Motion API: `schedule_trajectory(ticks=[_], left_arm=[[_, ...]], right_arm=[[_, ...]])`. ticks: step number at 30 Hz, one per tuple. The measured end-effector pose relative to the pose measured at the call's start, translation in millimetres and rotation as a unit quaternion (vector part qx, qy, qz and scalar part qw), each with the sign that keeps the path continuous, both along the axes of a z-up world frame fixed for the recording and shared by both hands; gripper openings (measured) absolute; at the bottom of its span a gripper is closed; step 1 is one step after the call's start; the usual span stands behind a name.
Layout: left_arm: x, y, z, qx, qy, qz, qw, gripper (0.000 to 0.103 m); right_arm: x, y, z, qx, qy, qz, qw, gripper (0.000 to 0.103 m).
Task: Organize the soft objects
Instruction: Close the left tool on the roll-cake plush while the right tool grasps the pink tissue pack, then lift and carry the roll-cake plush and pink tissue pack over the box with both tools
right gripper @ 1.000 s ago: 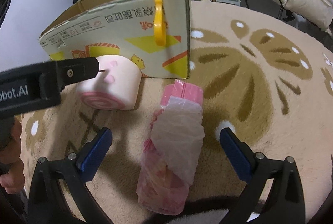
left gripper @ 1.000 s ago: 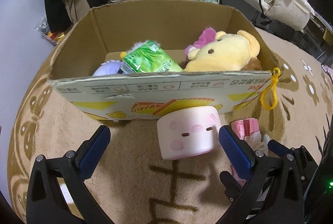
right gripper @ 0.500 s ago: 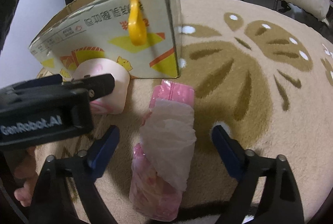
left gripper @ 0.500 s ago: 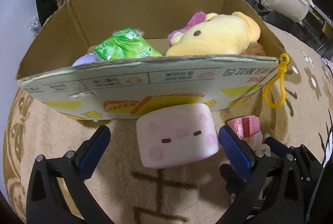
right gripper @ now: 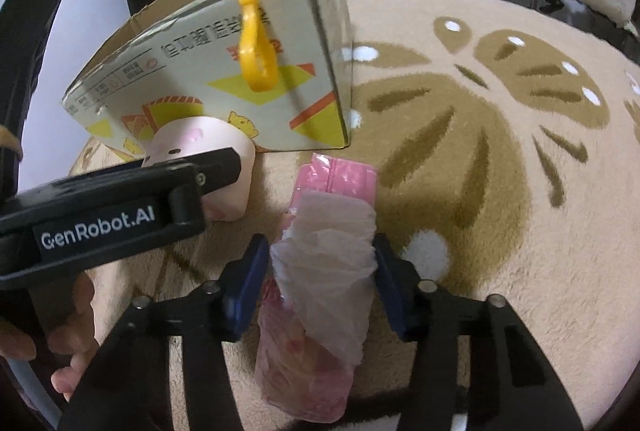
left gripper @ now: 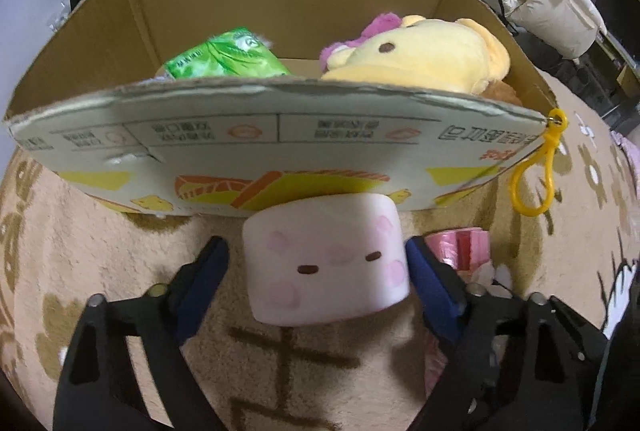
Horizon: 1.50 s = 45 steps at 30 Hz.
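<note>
Left wrist view, left to right: beige rug (left gripper: 100, 251) with brown pattern; left gripper (left gripper: 316, 271) low in frame, blue pads set either side of a pink marshmallow plush (left gripper: 326, 263), right pad touching its side, left pad just short of it, so partly closed around the plush with no firm squeeze visible. Plush lying on the rug, hard against the front wall of a cardboard box (left gripper: 280, 139). Inside the box, seen only from this side: a green tissue pack (left gripper: 224, 59) on the left, a yellow plush bear (left gripper: 420, 55) on the right with a bit of purple plush (left gripper: 360, 35) behind it. At the box's right front corner, a dangling yellow clip (left gripper: 538, 175). Beyond the right finger, only a corner of a pink tissue pack (left gripper: 460, 243).

Right wrist view, left to right: a hand (right gripper: 76, 347) on the black handle of the left gripper (right gripper: 224, 167), its one visible finger across the marshmallow plush (right gripper: 200, 143); box (right gripper: 200, 71) seen from outside its corner, contents hidden apart from a sliver of yellow at the rim; clip (right gripper: 256, 47) hanging on the printed face. Centre: right gripper (right gripper: 320, 283), narrowed to the width of the pink tissue pack (right gripper: 320, 271) lying lengthwise on the rug (right gripper: 520, 191), pads at or barely off the loose white tissue (right gripper: 328, 271) spilling from its top. Cannot tell whether contact is made.
</note>
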<state>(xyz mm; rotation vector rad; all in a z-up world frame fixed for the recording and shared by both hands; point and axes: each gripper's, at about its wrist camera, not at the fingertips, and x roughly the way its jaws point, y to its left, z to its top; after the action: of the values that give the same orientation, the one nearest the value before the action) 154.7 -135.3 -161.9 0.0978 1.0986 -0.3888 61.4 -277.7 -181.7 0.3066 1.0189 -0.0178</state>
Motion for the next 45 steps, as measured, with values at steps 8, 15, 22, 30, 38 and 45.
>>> schedule_trajectory(ticks=[8, 15, 22, 30, 38, 45], left_arm=[[-5, 2, 2, -0.001, -0.003, -0.006, 1.0, 0.067], [-5, 13, -1, -0.014, 0.012, 0.004, 0.9998, 0.063], [-7, 9, -1, -0.004, 0.002, 0.0, 1.0, 0.056], [-13, 18, 8, 0.0, -0.005, 0.019, 0.9998, 0.041], [-25, 52, 23, 0.015, -0.023, 0.061, 0.9977, 0.04], [-36, 70, 42, 0.03, -0.045, 0.074, 0.9958, 0.041]], right_arm=[[2, -11, -2, 0.025, 0.001, -0.008, 1.0, 0.049], [3, -12, -3, 0.025, 0.002, -0.007, 1.0, 0.05], [2, -7, -4, 0.021, 0.005, -0.005, 1.0, 0.052], [2, 2, -3, 0.007, -0.001, -0.001, 1.0, 0.044], [-1, 0, 7, 0.036, -0.02, 0.0, 0.999, 0.02], [-9, 9, 18, 0.027, -0.04, 0.01, 0.999, 0.019]])
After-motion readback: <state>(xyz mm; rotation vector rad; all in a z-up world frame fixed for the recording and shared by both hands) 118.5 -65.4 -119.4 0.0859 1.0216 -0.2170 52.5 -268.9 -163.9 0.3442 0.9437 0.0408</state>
